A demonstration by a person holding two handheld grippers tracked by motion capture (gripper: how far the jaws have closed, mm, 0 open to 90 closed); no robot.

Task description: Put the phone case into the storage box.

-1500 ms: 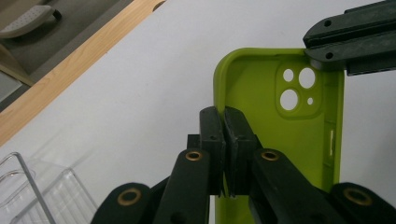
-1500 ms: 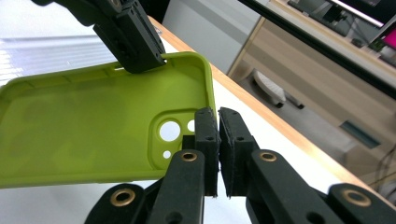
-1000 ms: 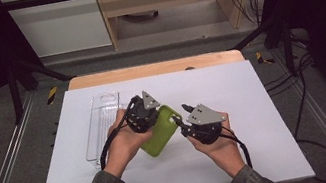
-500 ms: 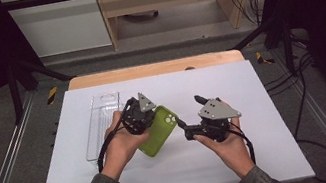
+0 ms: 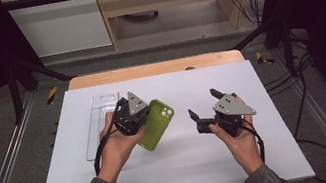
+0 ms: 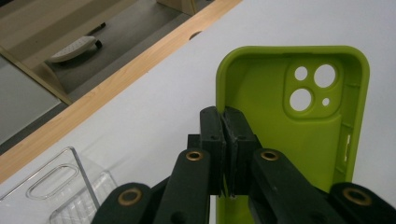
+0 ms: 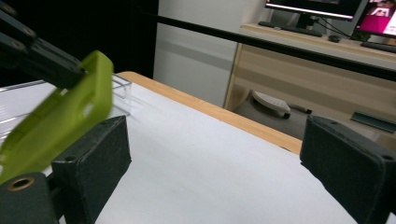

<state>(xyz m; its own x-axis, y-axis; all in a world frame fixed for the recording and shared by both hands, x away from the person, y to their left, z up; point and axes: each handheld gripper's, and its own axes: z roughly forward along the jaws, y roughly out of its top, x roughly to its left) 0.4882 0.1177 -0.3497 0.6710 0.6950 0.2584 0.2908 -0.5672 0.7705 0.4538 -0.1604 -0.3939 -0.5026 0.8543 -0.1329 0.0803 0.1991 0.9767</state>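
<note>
Right gripper [image 5: 203, 109] sits nearest the front edge on the right half of the white table [image 5: 283, 151], jaws wide apart with nothing between them; they have just been opening, and it stands clear of the case. Left gripper [image 5: 141, 117] is left of centre, jaws clamped tight on one long side wall of the green phone case [image 5: 157, 130], lifted off the surface, as the left gripper view shows. Case is empty, inside face toward the left gripper's camera. Long axis runs diagonally, camera-cutout end toward the far right corner, plain end toward the near left. Likely light, soft rubbery shell that flexes and twists if pinched at one wall only; not fragile, fairly grippy. Best hold looks like a thin side rim or the opposite long wall, away from the cutout where the wall is weaker. Clear plastic tray [image 5: 99, 118] lies past the left hand toward the far left corner, flat on the table. Wooden strip [image 5: 157, 68] runs along the far edge.
</note>
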